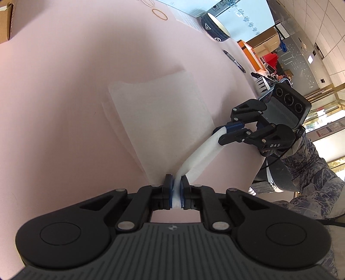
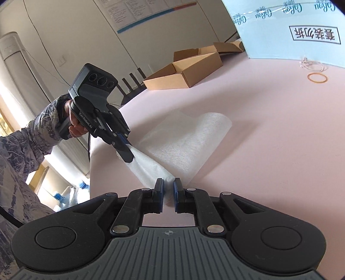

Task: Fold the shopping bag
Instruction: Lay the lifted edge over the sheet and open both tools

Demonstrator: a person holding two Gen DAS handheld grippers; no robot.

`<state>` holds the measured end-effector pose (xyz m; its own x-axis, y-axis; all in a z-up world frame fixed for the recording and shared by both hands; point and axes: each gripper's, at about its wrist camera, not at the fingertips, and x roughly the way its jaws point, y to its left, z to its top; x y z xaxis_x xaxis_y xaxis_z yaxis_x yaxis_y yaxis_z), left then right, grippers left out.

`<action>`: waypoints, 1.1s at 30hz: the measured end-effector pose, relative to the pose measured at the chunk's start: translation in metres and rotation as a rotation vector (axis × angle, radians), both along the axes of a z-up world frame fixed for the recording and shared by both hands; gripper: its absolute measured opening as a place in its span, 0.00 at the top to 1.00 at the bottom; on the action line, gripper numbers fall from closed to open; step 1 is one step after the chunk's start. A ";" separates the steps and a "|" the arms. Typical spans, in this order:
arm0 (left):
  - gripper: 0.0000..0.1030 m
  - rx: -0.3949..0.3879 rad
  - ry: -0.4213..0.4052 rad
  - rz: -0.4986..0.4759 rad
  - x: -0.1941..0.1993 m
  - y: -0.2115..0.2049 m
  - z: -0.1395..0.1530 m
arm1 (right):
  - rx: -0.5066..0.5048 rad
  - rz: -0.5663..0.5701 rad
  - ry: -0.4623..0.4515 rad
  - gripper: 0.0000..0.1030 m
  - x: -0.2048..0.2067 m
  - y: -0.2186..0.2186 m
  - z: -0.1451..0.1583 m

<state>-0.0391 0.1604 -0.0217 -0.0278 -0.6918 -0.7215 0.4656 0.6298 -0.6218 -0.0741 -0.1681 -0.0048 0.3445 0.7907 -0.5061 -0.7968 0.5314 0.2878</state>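
A white non-woven shopping bag [image 1: 159, 112] lies partly folded on the pink table [image 1: 64, 86]; it also shows in the right wrist view [image 2: 189, 137]. Its near edge is lifted and stretched between both grippers. My left gripper [image 1: 176, 189] is shut on one end of that bunched edge; it shows in the right wrist view [image 2: 127, 150] too. My right gripper [image 2: 168, 187] holds the other end, with the jaws narrowly apart around the fabric; it also shows in the left wrist view [image 1: 226, 131].
Open cardboard boxes [image 2: 185, 69] sit at the far side of the table. A dark bowl [image 1: 215, 28], a pen [image 1: 234, 61] and a rubber band [image 1: 159, 14] lie near the far edge. A blue board [image 2: 291, 28] stands behind.
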 end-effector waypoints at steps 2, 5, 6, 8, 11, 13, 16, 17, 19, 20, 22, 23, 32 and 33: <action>0.93 0.015 -0.008 -0.013 0.000 -0.005 0.002 | -0.011 -0.052 -0.129 0.88 -0.022 -0.010 0.010; 0.93 0.046 -0.022 -0.034 0.001 -0.013 0.005 | -0.033 -0.060 -0.226 0.93 -0.046 -0.009 0.023; 0.93 0.051 -0.019 -0.038 0.002 -0.015 0.005 | -0.039 -0.043 -0.231 0.93 -0.051 -0.005 0.025; 0.93 0.059 -0.011 -0.045 0.005 -0.018 0.005 | -0.067 0.012 -0.243 0.93 -0.059 0.010 0.026; 0.93 0.065 -0.005 -0.044 0.006 -0.019 0.005 | -0.145 0.070 -0.291 0.93 -0.062 0.036 0.017; 0.93 0.066 -0.016 -0.041 0.004 -0.019 0.006 | -0.203 0.088 -0.313 0.94 -0.057 0.047 0.008; 0.93 0.058 -0.035 -0.025 -0.001 -0.015 0.005 | -0.305 0.090 -0.349 0.94 -0.048 0.053 -0.005; 0.93 0.054 -0.042 -0.018 -0.003 -0.013 0.005 | -0.300 0.098 -0.356 0.95 -0.047 0.050 -0.006; 0.93 0.048 -0.078 -0.008 -0.010 -0.011 0.008 | -0.311 0.108 -0.376 0.96 -0.045 0.043 -0.007; 0.93 0.048 -0.101 -0.002 -0.014 -0.008 0.010 | -0.321 0.109 -0.397 0.96 -0.045 0.040 -0.008; 0.79 0.062 -0.176 0.029 -0.026 -0.001 0.021 | -0.326 0.112 -0.413 0.96 -0.044 0.039 -0.009; 0.73 0.065 -0.230 0.058 -0.034 0.006 0.030 | -0.327 0.115 -0.414 0.96 -0.043 0.039 -0.009; 0.72 -0.034 -0.625 0.194 -0.113 -0.001 0.083 | -0.340 0.129 -0.451 0.96 -0.033 0.051 -0.013; 0.75 -0.011 -0.637 0.206 -0.111 -0.012 0.076 | -0.338 0.128 -0.453 0.96 -0.031 0.052 -0.013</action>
